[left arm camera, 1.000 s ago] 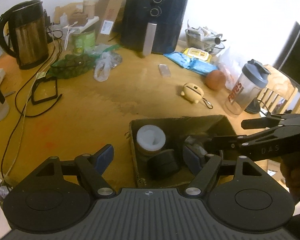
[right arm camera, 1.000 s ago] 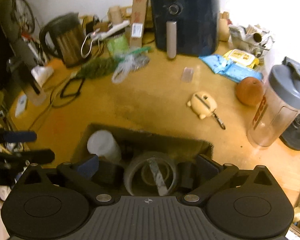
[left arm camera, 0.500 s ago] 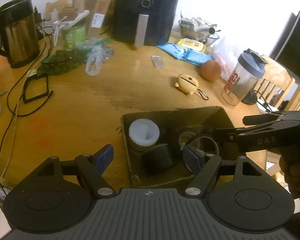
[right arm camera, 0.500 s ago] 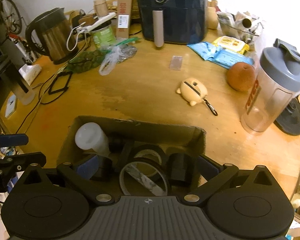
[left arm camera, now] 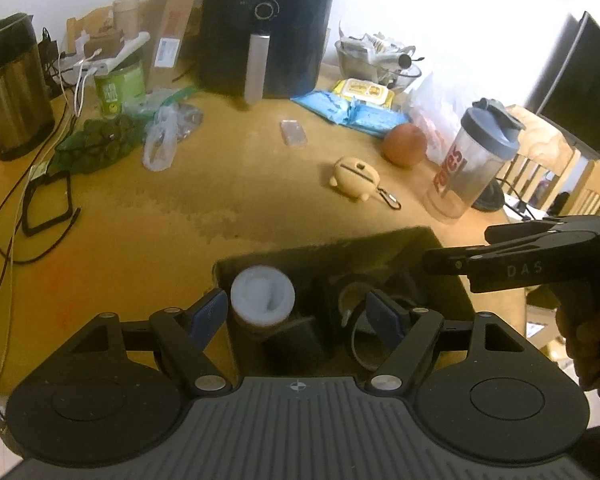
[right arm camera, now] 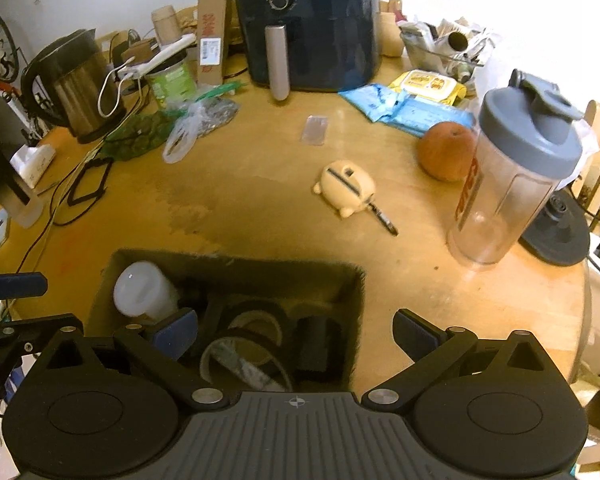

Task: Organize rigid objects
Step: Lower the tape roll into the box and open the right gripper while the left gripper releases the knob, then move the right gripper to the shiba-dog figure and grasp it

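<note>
A cardboard box stands at the table's near edge. It holds a white-lidded jar, tape rolls and black blocks. My left gripper hangs open over the box's left half, with the jar below the gap and nothing gripped. My right gripper is open and empty; its left finger is over the box and its right finger over bare table. In the left wrist view the right gripper reaches in beside the box's right wall, a hand behind it.
On the wooden table beyond the box lie a yellow pig-shaped case, an orange, a clear shaker bottle, a small clear plastic piece and blue packets. An air fryer, a kettle and cables line the back and left.
The right gripper has drawn back to the right, off the middle of the box, and the grey tape roll that filled its gap now lies in the box. The left gripper shifted slightly.
</note>
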`<state>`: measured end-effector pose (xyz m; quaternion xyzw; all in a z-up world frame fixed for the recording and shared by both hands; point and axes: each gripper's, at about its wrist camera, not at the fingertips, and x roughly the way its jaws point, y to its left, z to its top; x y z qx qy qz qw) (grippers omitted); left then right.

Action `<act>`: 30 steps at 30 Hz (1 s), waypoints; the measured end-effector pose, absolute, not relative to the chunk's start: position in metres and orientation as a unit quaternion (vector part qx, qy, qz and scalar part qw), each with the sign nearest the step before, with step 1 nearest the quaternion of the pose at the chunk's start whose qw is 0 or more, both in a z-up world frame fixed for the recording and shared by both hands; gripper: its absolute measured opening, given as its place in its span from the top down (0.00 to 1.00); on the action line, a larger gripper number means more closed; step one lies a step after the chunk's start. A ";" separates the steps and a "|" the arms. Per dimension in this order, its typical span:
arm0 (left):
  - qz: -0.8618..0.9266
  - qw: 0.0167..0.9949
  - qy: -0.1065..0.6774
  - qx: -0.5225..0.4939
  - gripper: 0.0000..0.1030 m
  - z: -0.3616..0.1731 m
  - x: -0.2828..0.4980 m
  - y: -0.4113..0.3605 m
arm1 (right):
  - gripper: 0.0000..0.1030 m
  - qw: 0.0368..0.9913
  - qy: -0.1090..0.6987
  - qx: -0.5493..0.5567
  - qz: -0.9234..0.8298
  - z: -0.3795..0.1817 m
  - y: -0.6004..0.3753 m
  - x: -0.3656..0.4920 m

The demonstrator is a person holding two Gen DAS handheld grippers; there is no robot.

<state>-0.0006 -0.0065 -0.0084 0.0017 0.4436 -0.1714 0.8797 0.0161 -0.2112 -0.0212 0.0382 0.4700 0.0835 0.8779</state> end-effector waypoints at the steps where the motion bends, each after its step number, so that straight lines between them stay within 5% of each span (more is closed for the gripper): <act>1: -0.171 0.881 0.441 0.002 0.26 -0.007 0.002 -0.007 | 0.00 0.879 0.469 0.038 0.082 -0.020 -0.213 0.019; 30: -0.126 0.882 0.454 -0.023 0.26 -0.009 0.024 -0.008 | 0.00 0.881 0.461 -0.039 0.096 -0.029 -0.220 0.081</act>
